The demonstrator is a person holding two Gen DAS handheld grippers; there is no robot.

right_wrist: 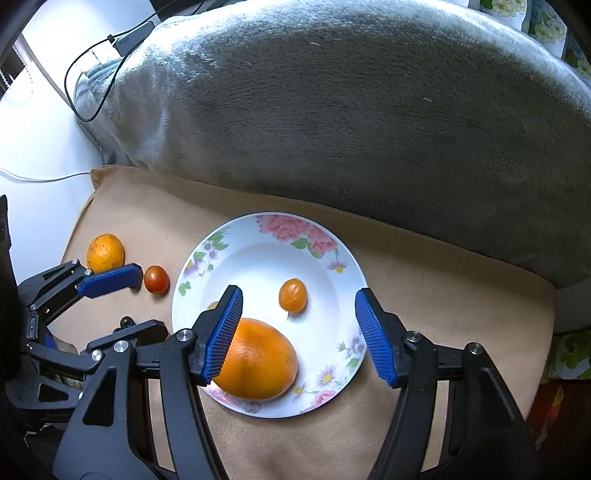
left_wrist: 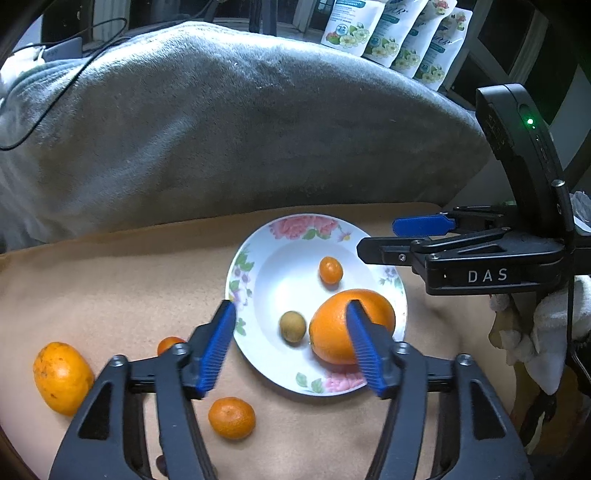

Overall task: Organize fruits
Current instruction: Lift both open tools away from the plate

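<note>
A white floral plate lies on a tan cushion. In it are a big orange, a kumquat and a small greenish-brown fruit. On the cushion left of the plate lie a yellow-orange citrus, a mandarin and a small red tomato. My left gripper is open and empty above the plate's near-left side. My right gripper is open and empty above the plate; it shows from the side in the left wrist view.
A grey plush blanket rises behind the tan cushion. Cables and a white surface lie at the far left. Printed pouches stand behind the blanket.
</note>
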